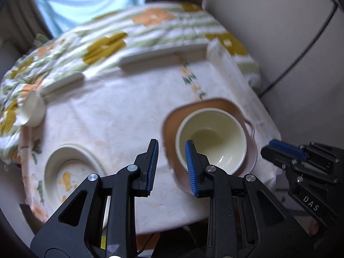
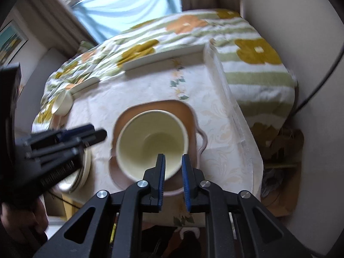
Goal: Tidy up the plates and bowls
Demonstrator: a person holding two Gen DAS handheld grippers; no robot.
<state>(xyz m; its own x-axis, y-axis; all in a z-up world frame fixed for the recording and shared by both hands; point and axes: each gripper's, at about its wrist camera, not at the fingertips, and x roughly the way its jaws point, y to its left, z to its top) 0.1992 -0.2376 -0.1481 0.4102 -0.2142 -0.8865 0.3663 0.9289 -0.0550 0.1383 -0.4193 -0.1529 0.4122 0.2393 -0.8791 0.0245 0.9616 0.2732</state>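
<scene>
While both grippers hang over the near edge of the table (image 1: pixel 120 116), I count four dishes on its pale floral cloth. One cream bowl (image 1: pixel 211 138) sits upright inside one brown square plate (image 1: pixel 169 129) with a small side handle, toward my right side of the table. One round floral plate (image 1: pixel 71 172) lies flat at the near left corner, well apart from the brown plate. One small white cup (image 1: pixel 32 109) lies tipped on its side at the far left edge, next to a flowered blanket (image 1: pixel 103 47) heaped behind the table. My left gripper (image 1: pixel 172 165) has its jaws parted by a moderate gap and grips nothing; its right pad overlaps the bowl's near rim in the left wrist view, though I cannot tell whether it touches. My right gripper (image 2: pixel 173 178) has its jaws set closer, a narrow gap between the blue pads, nothing between them, hovering just at the bowl's near rim. Motion blur softens the far edge of the table in both views.
</scene>
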